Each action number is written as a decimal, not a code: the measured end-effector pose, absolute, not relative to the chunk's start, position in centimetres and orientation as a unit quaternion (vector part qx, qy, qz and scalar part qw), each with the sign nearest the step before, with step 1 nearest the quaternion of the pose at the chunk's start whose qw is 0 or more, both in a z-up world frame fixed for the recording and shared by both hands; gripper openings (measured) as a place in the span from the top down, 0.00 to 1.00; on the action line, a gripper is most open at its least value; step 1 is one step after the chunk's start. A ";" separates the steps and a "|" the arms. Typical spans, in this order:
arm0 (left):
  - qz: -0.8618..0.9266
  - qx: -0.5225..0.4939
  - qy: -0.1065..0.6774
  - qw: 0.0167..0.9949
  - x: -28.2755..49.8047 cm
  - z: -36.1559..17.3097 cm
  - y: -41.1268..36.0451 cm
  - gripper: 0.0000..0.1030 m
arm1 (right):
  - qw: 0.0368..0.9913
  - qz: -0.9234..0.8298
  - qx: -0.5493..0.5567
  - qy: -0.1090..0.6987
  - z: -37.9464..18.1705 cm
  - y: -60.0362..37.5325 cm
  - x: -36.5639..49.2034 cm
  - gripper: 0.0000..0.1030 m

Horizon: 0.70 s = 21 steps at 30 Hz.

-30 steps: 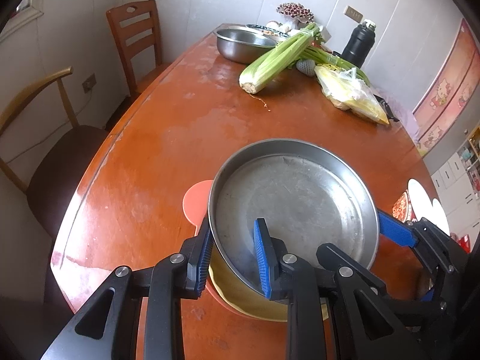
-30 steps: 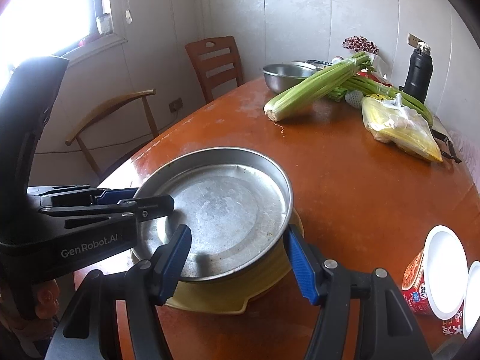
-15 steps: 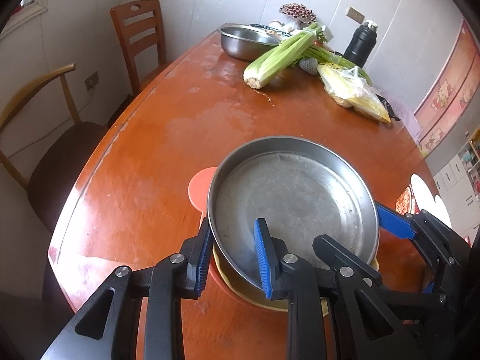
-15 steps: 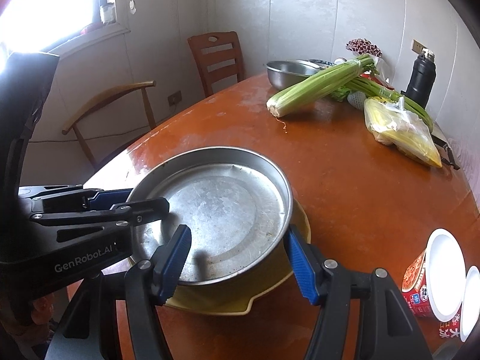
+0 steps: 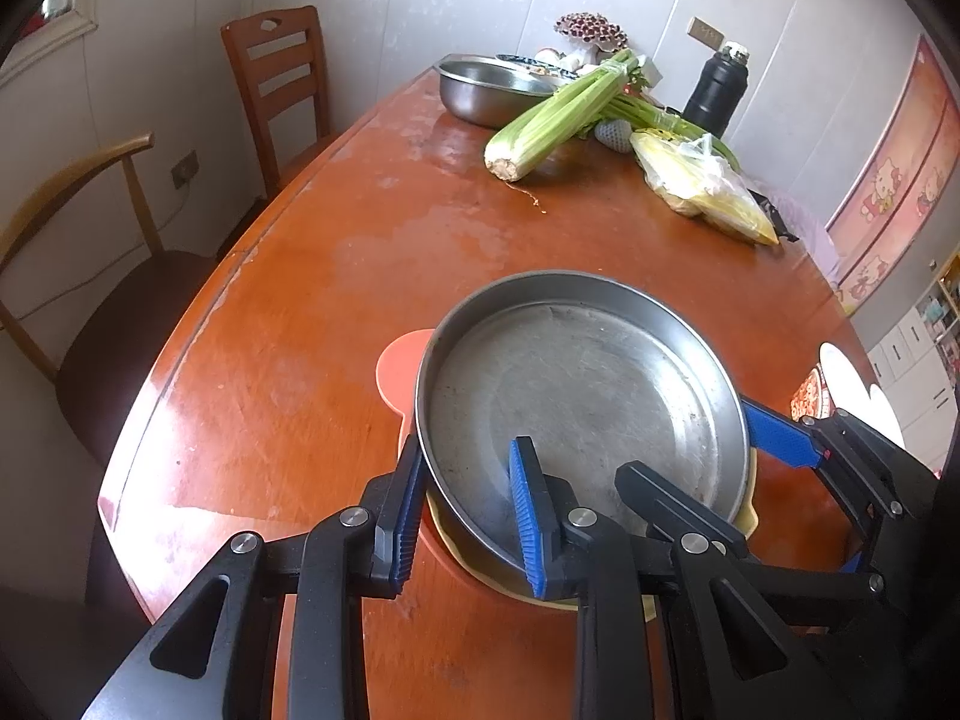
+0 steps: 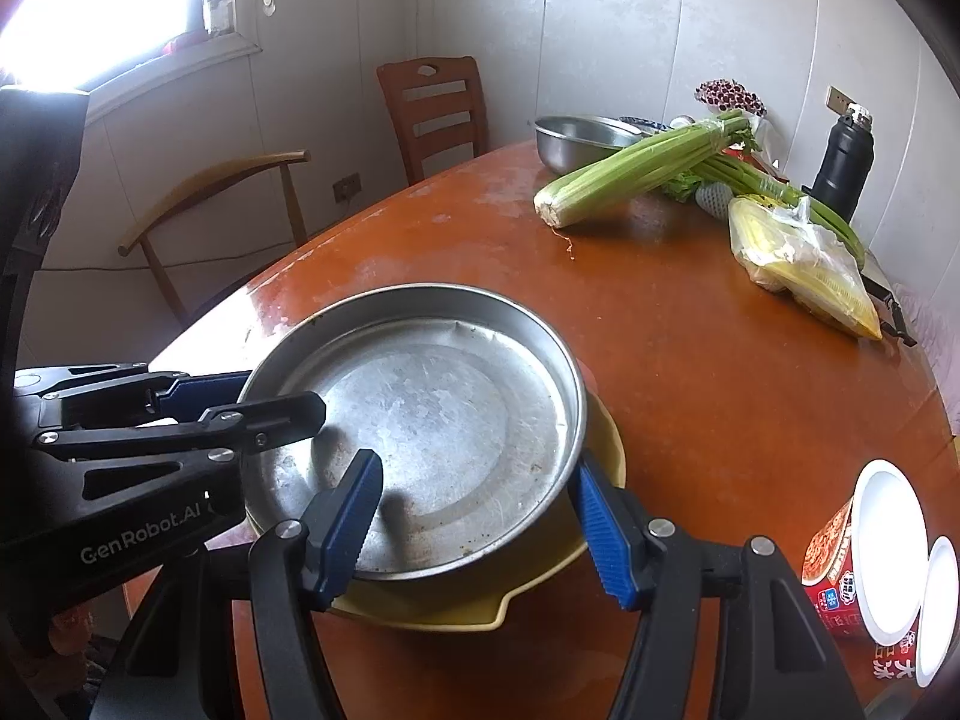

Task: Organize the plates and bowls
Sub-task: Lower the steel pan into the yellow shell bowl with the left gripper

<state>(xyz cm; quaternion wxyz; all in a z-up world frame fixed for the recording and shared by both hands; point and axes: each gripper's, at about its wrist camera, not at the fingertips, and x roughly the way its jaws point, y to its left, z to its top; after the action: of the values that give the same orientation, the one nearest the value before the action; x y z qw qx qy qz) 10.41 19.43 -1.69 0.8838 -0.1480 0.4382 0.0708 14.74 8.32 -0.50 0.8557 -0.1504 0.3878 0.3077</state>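
Left wrist view: my left gripper [image 5: 468, 504] is clamped on the near rim of the round, shallow stainless-steel pan [image 5: 576, 396], one blue pad outside the wall, the other inside on the pan floor. The pan sits nested in a pale yellow dish [image 5: 747, 525], whose edge peeks out beneath it, and a flat orange mat [image 5: 396, 363] lies under both on the reddish-brown wooden table [image 5: 300, 330].

My right gripper [image 5: 780, 438] comes in from the right of this view, its blue pad lying against the pan's outer wall.

In the right wrist view, my right gripper [image 6: 480, 510] straddles the pan [image 6: 432, 414] at the near rim: one pad [image 6: 354, 510] rests inside on the metal floor, the other stands outside against the wall, above the yellow dish [image 6: 498, 606]. Whether these pads truly squeeze the wall I cannot tell. My left gripper [image 6: 240, 402] reaches in from the left there, closed on the opposite rim.

Farther back on the table lie a bundle of green celery [image 6: 636, 171], a deep steel bowl [image 6: 576, 138], a clear bag of yellow food [image 6: 804, 267] and a black flask [image 6: 843, 165]. A red instant-noodle cup [image 6: 840, 564] lies at the right edge.
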 end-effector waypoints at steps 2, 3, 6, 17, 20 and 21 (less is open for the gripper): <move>0.072 -0.143 0.438 0.885 10.4 -1.6 19.3 0.72 | 0.856 0.308 -0.151 0.387 -0.5 8.3 14.7 0.38; 0.073 -0.143 0.438 0.885 10.3 -1.6 19.2 0.72 | 0.856 0.308 -0.151 0.388 -0.5 8.3 14.7 0.38; 0.073 -0.142 0.437 0.885 10.2 -1.5 19.2 0.72 | 0.855 0.309 -0.148 0.389 -0.5 8.1 14.7 0.38; 0.068 -0.147 0.435 0.885 10.0 -1.7 19.5 0.72 | 0.856 0.310 -0.150 0.386 -0.8 7.9 14.8 0.38; 0.066 -0.147 0.436 0.885 10.0 -1.7 19.5 0.72 | 0.855 0.312 -0.150 0.386 -0.7 7.9 14.8 0.38; 0.066 -0.148 0.436 0.885 10.0 -1.7 19.5 0.72 | 0.855 0.311 -0.150 0.386 -0.6 7.8 14.8 0.38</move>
<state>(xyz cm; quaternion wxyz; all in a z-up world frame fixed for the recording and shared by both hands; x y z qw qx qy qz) 10.00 19.49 -1.73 0.8852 -0.1485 0.4359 0.0658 14.76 7.85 -0.64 0.8555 -0.1498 0.3857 0.3114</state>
